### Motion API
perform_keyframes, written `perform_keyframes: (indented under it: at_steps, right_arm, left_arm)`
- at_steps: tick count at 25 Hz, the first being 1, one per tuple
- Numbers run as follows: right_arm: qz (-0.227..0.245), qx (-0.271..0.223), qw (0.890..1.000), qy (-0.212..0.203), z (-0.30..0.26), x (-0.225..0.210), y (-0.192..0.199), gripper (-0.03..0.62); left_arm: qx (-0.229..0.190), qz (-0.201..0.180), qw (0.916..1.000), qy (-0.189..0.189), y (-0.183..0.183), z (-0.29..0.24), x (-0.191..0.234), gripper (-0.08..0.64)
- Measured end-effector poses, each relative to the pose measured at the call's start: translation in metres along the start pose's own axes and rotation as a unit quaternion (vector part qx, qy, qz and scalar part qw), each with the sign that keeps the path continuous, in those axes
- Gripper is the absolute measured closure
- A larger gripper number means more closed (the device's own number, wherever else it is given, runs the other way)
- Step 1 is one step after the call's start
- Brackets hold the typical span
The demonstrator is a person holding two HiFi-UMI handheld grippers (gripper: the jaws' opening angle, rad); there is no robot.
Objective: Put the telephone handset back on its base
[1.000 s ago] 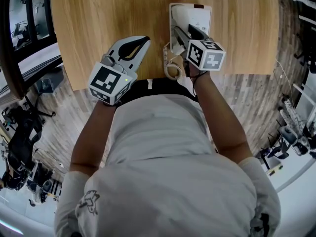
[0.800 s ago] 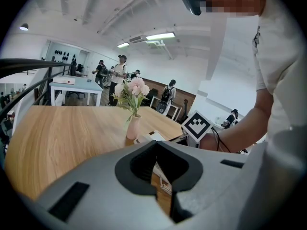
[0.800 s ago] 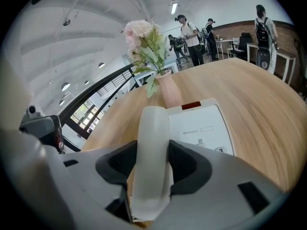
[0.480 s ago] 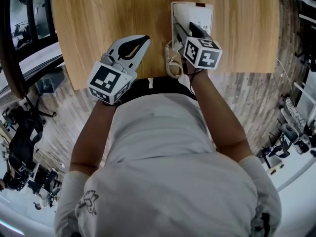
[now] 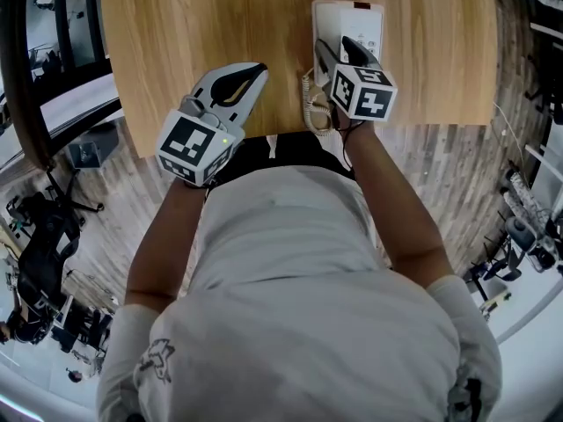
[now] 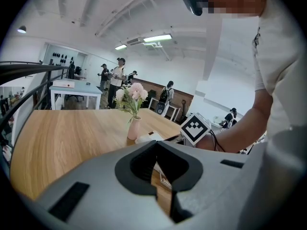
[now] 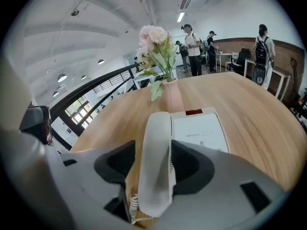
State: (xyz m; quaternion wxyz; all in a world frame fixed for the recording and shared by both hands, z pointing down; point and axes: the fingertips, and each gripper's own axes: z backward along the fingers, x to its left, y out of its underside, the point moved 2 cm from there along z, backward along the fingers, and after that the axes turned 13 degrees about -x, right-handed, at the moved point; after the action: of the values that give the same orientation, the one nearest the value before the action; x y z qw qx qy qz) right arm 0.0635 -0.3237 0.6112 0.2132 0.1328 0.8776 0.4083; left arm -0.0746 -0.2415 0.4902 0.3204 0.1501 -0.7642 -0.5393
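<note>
1. I am watching the right gripper (image 7: 154,150) in its own view: its jaws are opening, standing wide with the telephone handset (image 7: 156,176) between them.
2. I am seeing wood grain between the left pad and the handset, so that pad is no longer pressing; the right pad is sitting just beside the handset's other edge.
3. The handset is lying lengthwise along the left side of the white base (image 7: 201,131), its far end pointing towards the pink vase (image 7: 172,96) of flowers just beyond the base.
4. The coiled cord (image 5: 312,112) is hanging in loops at the near edge of the wooden table (image 5: 193,25), just beside the right gripper.
5. I am holding the left gripper (image 5: 255,70) over the table's near edge, well apart from the telephone; its jaws are closed tip to tip with nothing between them.
6. People are standing around tables far across the room.
</note>
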Motion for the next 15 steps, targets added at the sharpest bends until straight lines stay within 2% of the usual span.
perform_keyframes:
  at_steps: [7,15]
  right_arm:
    - [0.009,-0.032,0.999,0.007,0.027,0.018,-0.012,0.348]
    - [0.061,-0.082,0.995,0.006,0.072,0.058,-0.034,0.35]
  left_arm:
    - [-0.013,-0.02,0.9997,0.009,-0.012,0.027,-0.009,0.554]
    - [-0.037,-0.05,0.9976,0.031,-0.031,0.056,-0.026,0.554]
